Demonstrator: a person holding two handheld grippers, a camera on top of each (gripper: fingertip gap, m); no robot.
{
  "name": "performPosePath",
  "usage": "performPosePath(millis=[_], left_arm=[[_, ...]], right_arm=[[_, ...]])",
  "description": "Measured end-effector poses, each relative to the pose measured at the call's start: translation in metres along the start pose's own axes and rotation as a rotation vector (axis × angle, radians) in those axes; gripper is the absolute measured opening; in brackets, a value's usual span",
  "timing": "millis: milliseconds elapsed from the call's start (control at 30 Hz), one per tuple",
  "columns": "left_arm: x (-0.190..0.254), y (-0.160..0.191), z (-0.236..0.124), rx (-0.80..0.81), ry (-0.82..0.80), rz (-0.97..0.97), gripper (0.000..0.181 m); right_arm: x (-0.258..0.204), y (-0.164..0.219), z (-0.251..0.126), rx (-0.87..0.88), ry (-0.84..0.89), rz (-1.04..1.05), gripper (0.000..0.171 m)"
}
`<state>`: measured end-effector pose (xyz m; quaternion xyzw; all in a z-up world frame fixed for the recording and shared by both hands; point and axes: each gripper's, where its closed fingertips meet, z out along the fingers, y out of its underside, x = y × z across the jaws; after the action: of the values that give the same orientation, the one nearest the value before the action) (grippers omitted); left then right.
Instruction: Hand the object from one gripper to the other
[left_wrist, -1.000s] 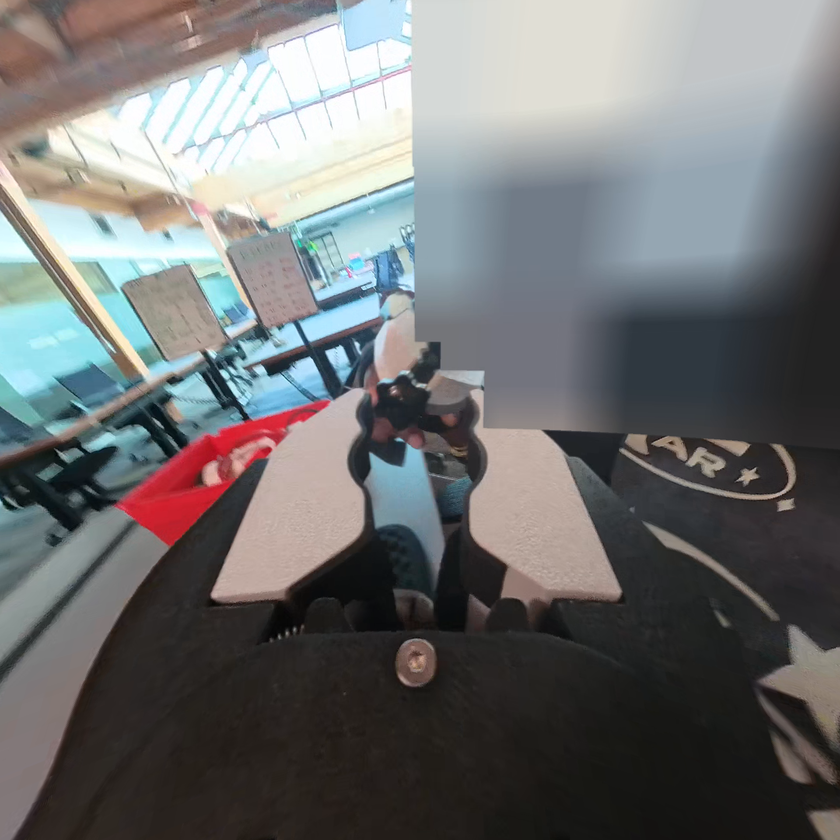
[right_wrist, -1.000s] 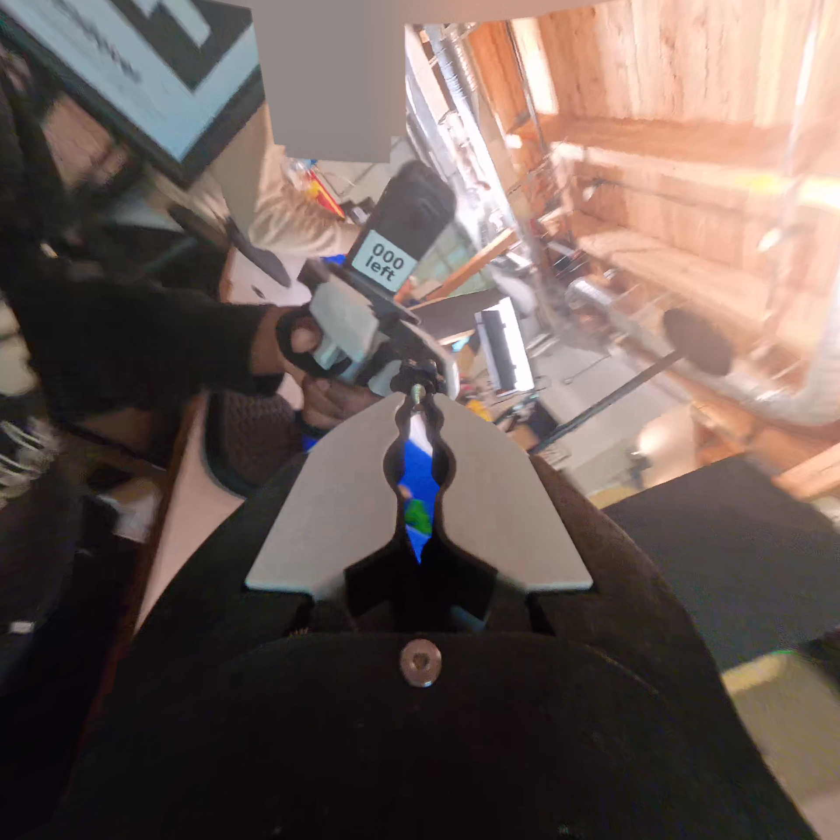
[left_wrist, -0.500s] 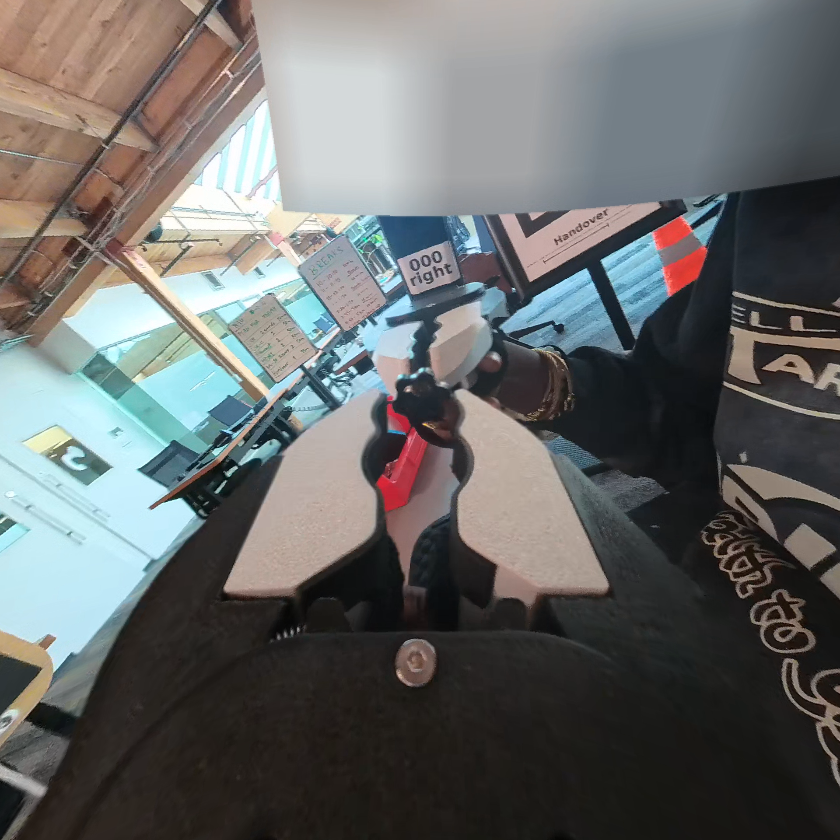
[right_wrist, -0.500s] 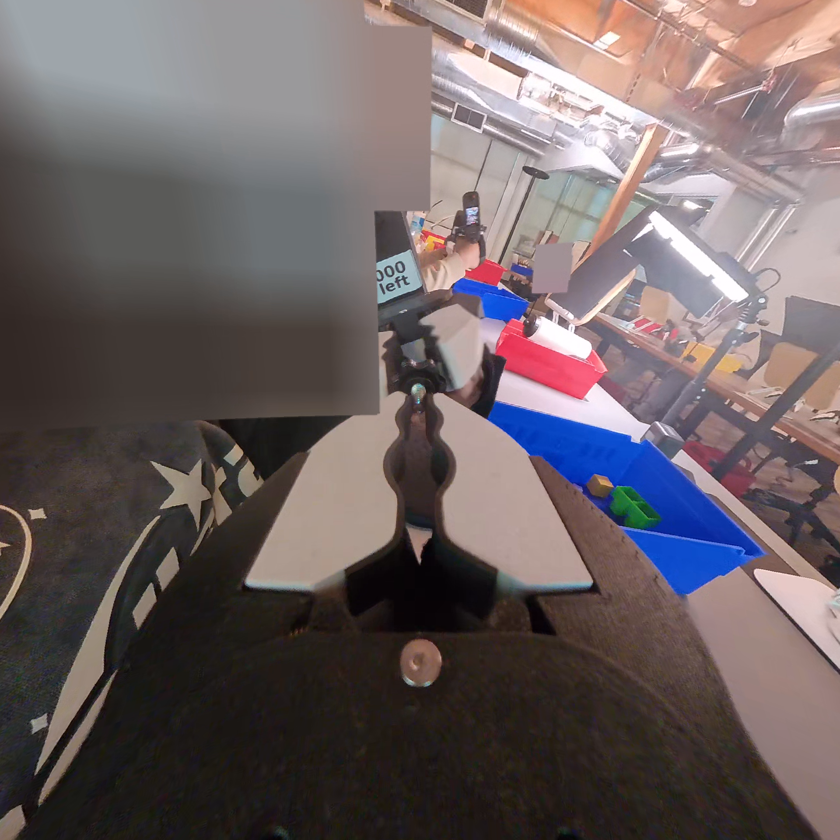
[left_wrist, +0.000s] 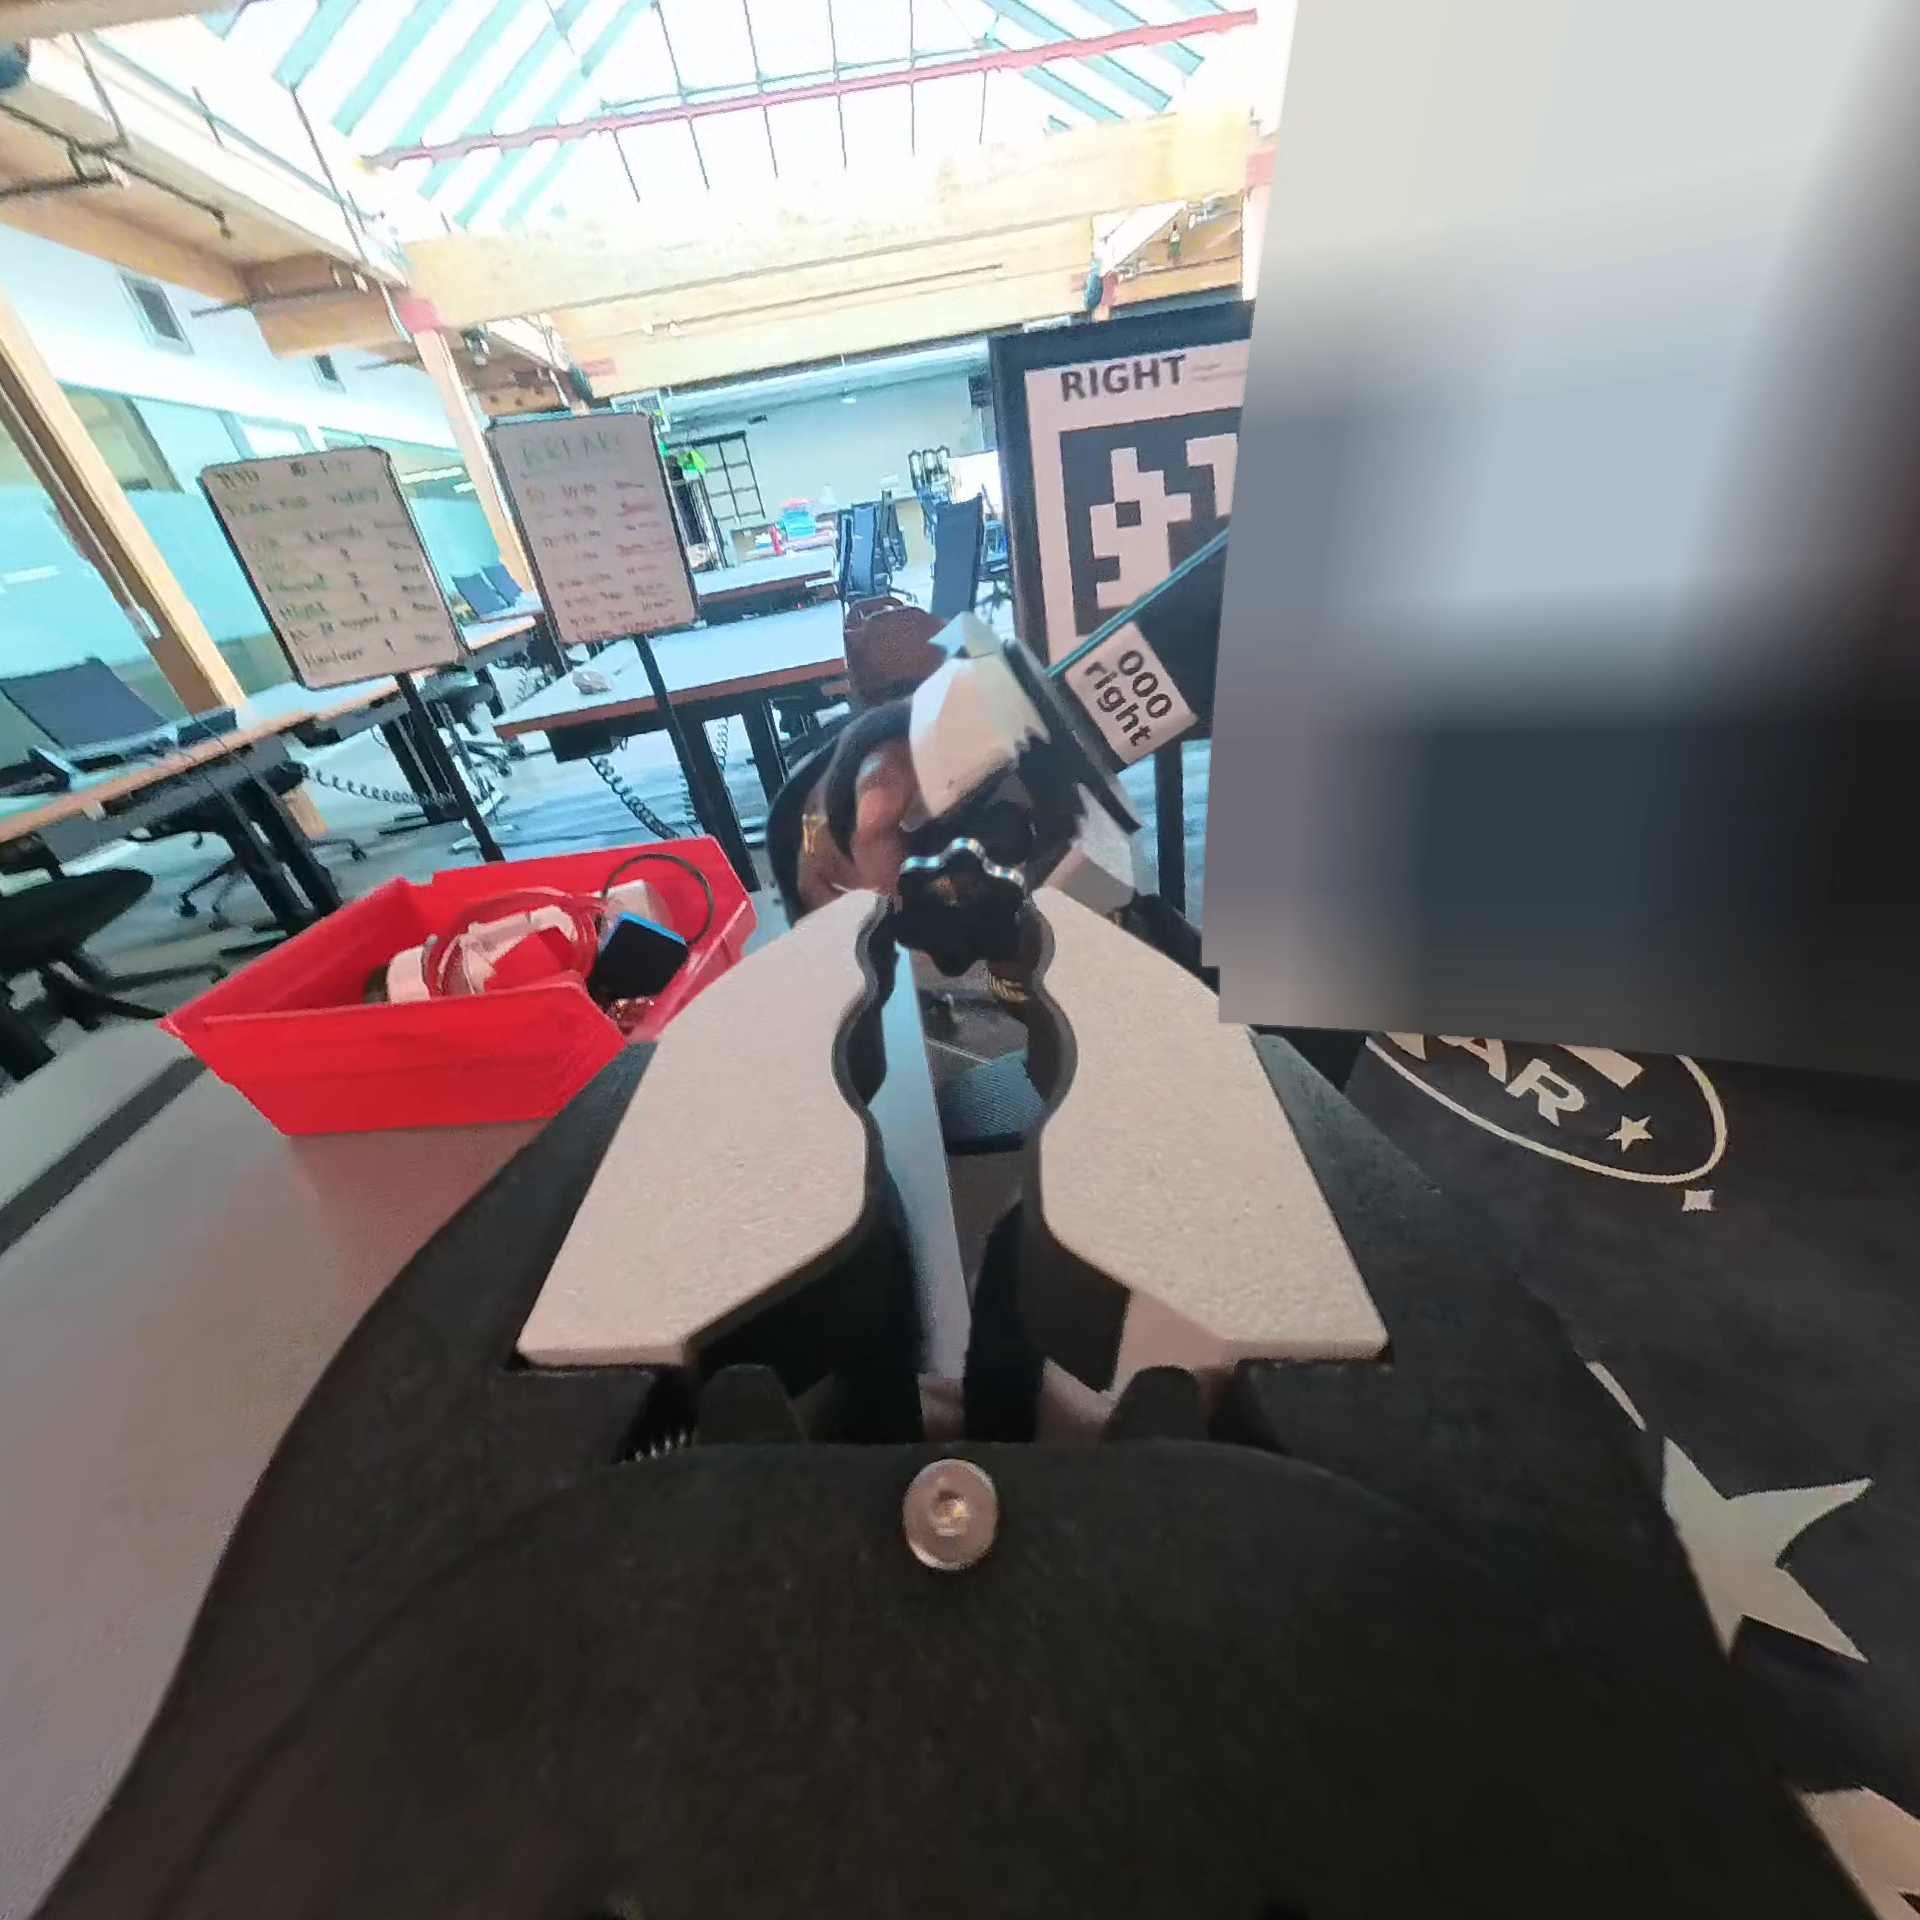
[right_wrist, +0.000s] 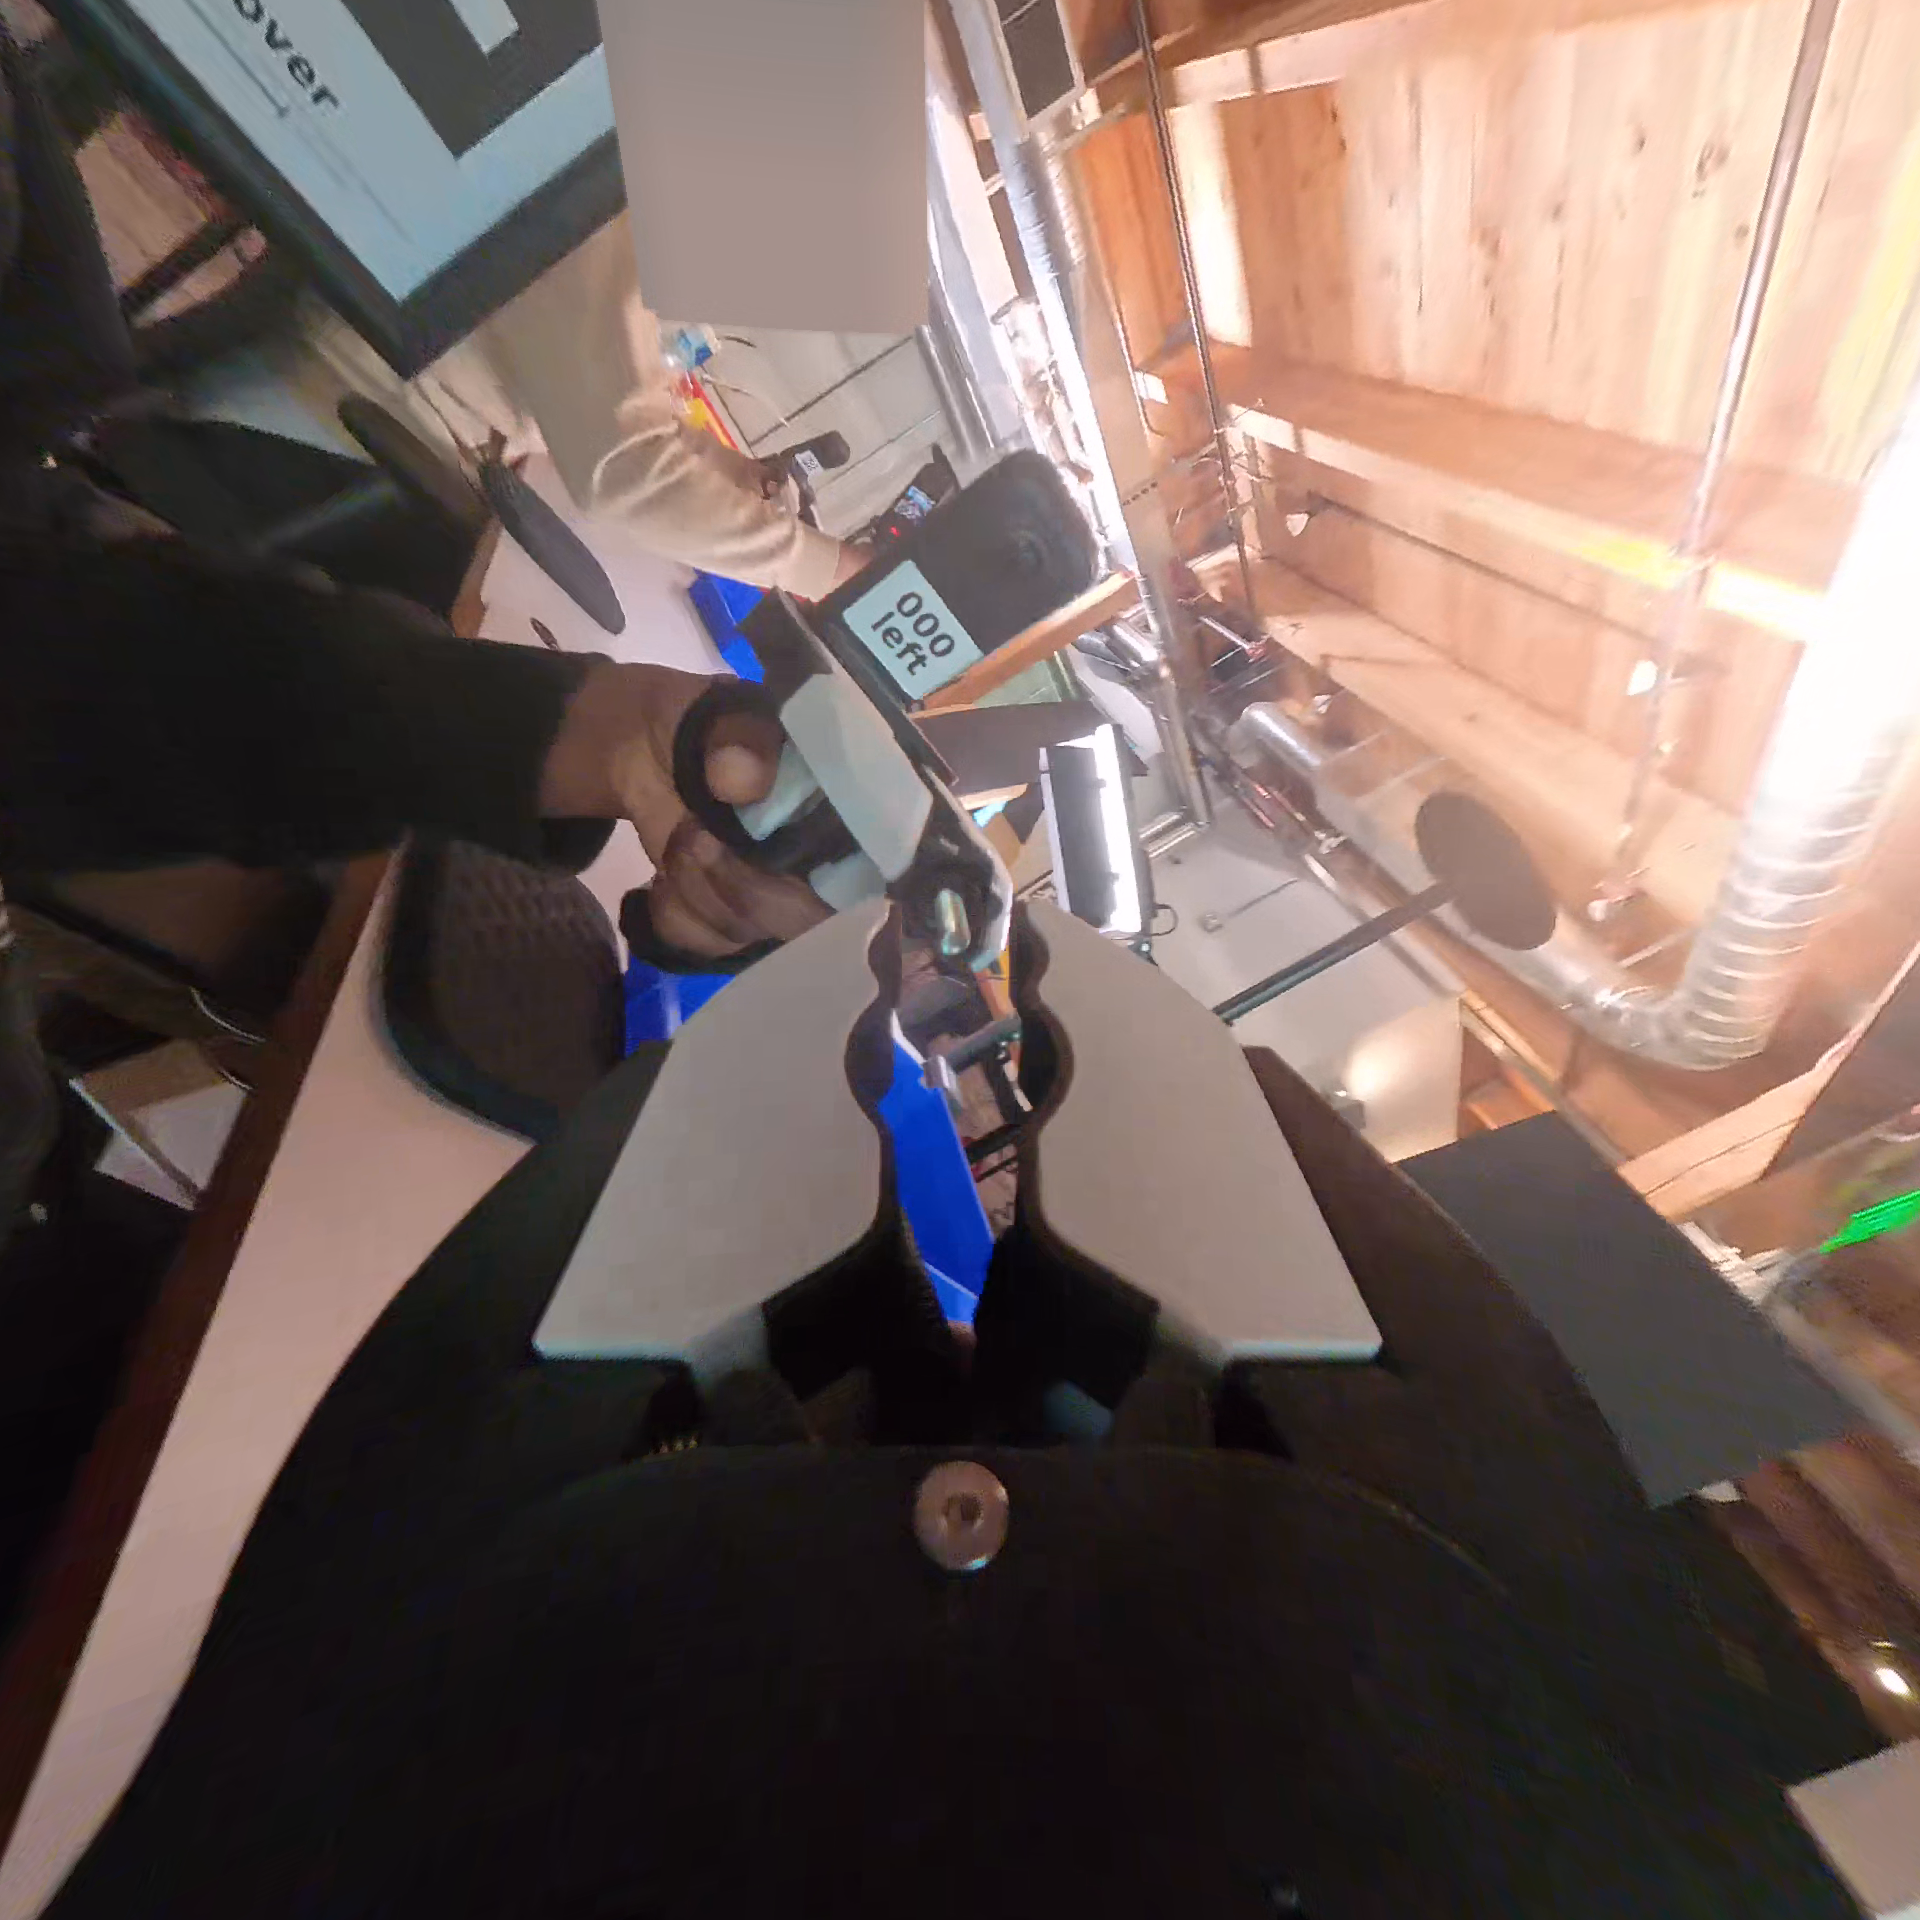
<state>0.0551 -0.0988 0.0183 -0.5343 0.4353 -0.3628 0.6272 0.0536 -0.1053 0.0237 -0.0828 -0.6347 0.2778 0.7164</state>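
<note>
The object is a black star-shaped knob with a metal bolt, whose end shows in the right wrist view. My left gripper is shut on the knob at its fingertips. My right gripper faces it tip to tip. Its jaws stand a little wider than the bolt end between them. The right gripper's white fingers show just behind the knob. The left gripper's body, held in a hand, shows in the right wrist view.
A red bin with small items stands on the grey table to the left. A blue bin lies beyond the right gripper. Whiteboards on stands, desks and a marker board stand behind. The person's dark shirt is close on the right. The tips of both grippers are at nearly the same place.
Both views have swung round again. The right gripper's jaws have opened from nearly closed around the bolt. The left gripper's jaws have narrowed onto the knob.
</note>
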Motion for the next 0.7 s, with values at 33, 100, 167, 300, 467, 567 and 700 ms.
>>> performPosePath(millis=[33,100,167,300,467,567,700], left_arm=[[0.000,0.001,0.001,-0.006,0.004,-0.008,0.022],[0.003,0.003,0.002,-0.013,0.022,-0.021,0.022],[0.004,0.004,0.003,-0.024,0.026,-0.026,0.022],[0.005,0.005,0.003,-0.037,0.028,-0.022,0.022],[0.004,-0.001,0.001,0.024,-0.013,0.174,0.036],[0.003,-0.005,-0.001,0.039,-0.084,0.373,0.047],[0.001,0.002,0.001,-0.039,-0.148,0.522,0.050]], right_arm=[[-0.002,0.000,0.000,-0.006,-0.006,-0.021,0.017],[-0.006,0.004,0.002,-0.033,-0.017,-0.056,0.016],[-0.008,0.007,0.003,-0.049,-0.023,-0.086,0.016],[-0.008,0.006,0.003,-0.052,-0.015,-0.102,0.006],[-0.001,0.009,0.003,-0.061,-0.048,0.134,0.006],[-0.003,0.011,0.004,-0.039,-0.162,0.522,0.006],[-0.007,0.009,0.003,0.004,-0.287,0.856,0.006]])
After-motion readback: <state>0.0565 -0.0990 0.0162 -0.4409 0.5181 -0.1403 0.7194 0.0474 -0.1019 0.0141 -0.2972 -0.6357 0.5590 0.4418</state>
